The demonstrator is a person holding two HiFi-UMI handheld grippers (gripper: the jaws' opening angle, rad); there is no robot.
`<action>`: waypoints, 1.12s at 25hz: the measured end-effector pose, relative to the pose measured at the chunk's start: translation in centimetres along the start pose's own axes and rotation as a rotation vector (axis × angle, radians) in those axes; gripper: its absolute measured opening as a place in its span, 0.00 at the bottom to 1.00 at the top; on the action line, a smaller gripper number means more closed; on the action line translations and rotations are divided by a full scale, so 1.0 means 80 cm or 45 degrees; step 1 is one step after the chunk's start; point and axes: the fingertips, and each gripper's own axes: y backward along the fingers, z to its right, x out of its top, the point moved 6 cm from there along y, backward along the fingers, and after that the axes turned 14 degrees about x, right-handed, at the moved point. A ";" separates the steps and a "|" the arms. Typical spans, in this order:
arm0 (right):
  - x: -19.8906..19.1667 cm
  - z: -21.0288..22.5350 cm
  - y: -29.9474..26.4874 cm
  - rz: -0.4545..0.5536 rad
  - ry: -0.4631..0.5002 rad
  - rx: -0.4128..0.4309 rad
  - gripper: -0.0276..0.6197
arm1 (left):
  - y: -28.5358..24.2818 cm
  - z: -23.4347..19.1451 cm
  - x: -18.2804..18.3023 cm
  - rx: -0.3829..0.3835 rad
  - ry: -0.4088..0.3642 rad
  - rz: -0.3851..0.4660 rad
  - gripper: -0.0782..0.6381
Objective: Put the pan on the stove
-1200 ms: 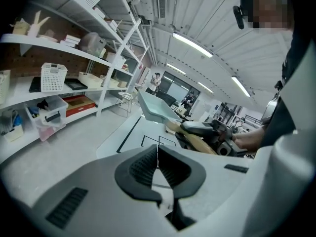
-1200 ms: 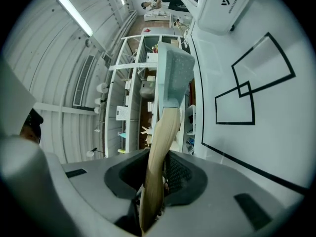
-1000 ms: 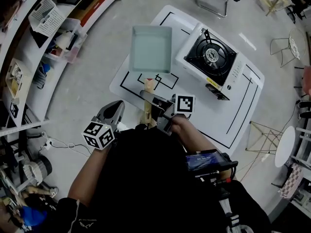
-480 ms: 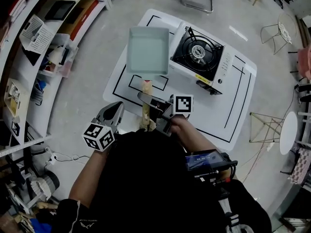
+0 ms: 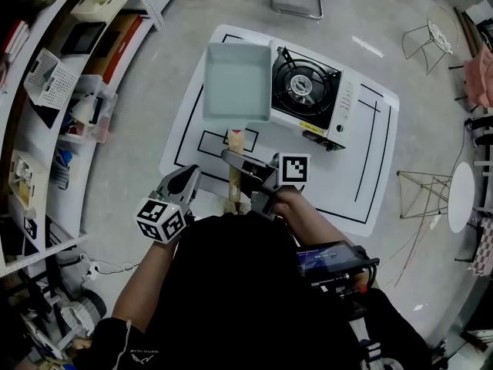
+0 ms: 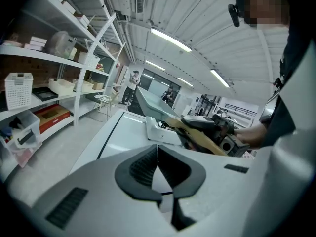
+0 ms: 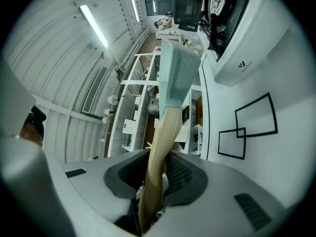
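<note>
The right hand-held gripper [image 5: 235,160] pinches the pan [image 5: 237,82] handle [image 5: 235,139], just beside the stove [image 5: 306,89]. The left hand-held gripper [image 5: 187,177] is pressed together, empty

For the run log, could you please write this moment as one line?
right gripper: shut on pan handle | pan: lifted beside stove, not on it | left gripper: shut, empty

Person in a black short-sleeved shirt [image 5: 223,284], a small white logo [image 5: 132,353] on its left sleeve. The left gripper [image 5: 187,177] and right gripper [image 5: 235,166] have smooth pale grey shells. Each bears a cube [image 5: 293,168] of black-and-white square markers, and black ribbed pads [image 6: 143,167] line the jaws.
</note>
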 end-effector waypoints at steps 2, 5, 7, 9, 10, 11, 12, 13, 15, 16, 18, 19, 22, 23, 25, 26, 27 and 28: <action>0.006 -0.002 0.006 0.017 0.016 -0.005 0.21 | -0.006 0.004 0.002 -0.017 -0.010 -0.006 0.12; 0.016 -0.006 0.016 0.048 0.038 -0.010 0.21 | -0.016 0.010 0.005 -0.046 -0.027 -0.016 0.12; 0.022 -0.009 0.022 0.065 0.055 -0.012 0.21 | -0.023 0.014 0.007 -0.064 -0.038 -0.024 0.12; 0.027 -0.012 0.029 0.085 0.069 -0.014 0.21 | -0.029 0.020 0.010 -0.082 -0.049 -0.029 0.12; 0.030 -0.014 0.032 0.096 0.076 -0.014 0.21 | -0.032 0.023 0.012 -0.092 -0.055 -0.031 0.12; 0.032 -0.015 0.036 0.109 0.082 -0.017 0.21 | -0.036 0.025 0.014 -0.101 -0.060 -0.032 0.12; 0.034 -0.016 0.040 0.123 0.085 -0.021 0.21 | -0.039 0.028 0.016 -0.110 -0.064 -0.033 0.12; 0.036 -0.016 0.044 0.138 0.086 -0.027 0.21 | -0.042 0.029 0.018 -0.117 -0.068 -0.033 0.13; 0.039 -0.017 0.051 0.167 0.090 -0.039 0.21 | -0.048 0.032 0.022 -0.132 -0.075 -0.033 0.12; 0.041 -0.018 0.055 0.177 0.097 -0.044 0.21 | -0.051 0.033 0.023 -0.139 -0.079 -0.034 0.13; 0.044 -0.020 0.063 0.195 0.116 -0.053 0.21 | -0.057 0.037 0.026 -0.155 -0.087 -0.039 0.12; 0.046 -0.021 0.067 0.205 0.125 -0.059 0.21 | -0.061 0.038 0.026 -0.163 -0.092 -0.041 0.12; 0.053 -0.023 0.079 0.239 0.143 -0.075 0.21 | -0.070 0.046 0.028 -0.190 -0.103 -0.053 0.12; 0.054 -0.024 0.083 0.252 0.145 -0.079 0.21 | -0.073 0.049 0.028 -0.200 -0.106 -0.057 0.12; 0.059 -0.025 0.090 0.275 0.152 -0.084 0.21 | -0.078 0.056 0.028 -0.218 -0.113 -0.067 0.12; 0.061 -0.025 0.093 0.287 0.156 -0.087 0.21 | -0.081 0.059 0.028 -0.227 -0.117 -0.071 0.12; 0.064 -0.026 0.095 0.299 0.158 -0.090 0.21 | -0.084 0.061 0.029 -0.236 -0.122 -0.075 0.12; 0.067 -0.026 0.098 0.311 0.160 -0.093 0.21 | -0.087 0.063 0.029 -0.244 -0.126 -0.078 0.12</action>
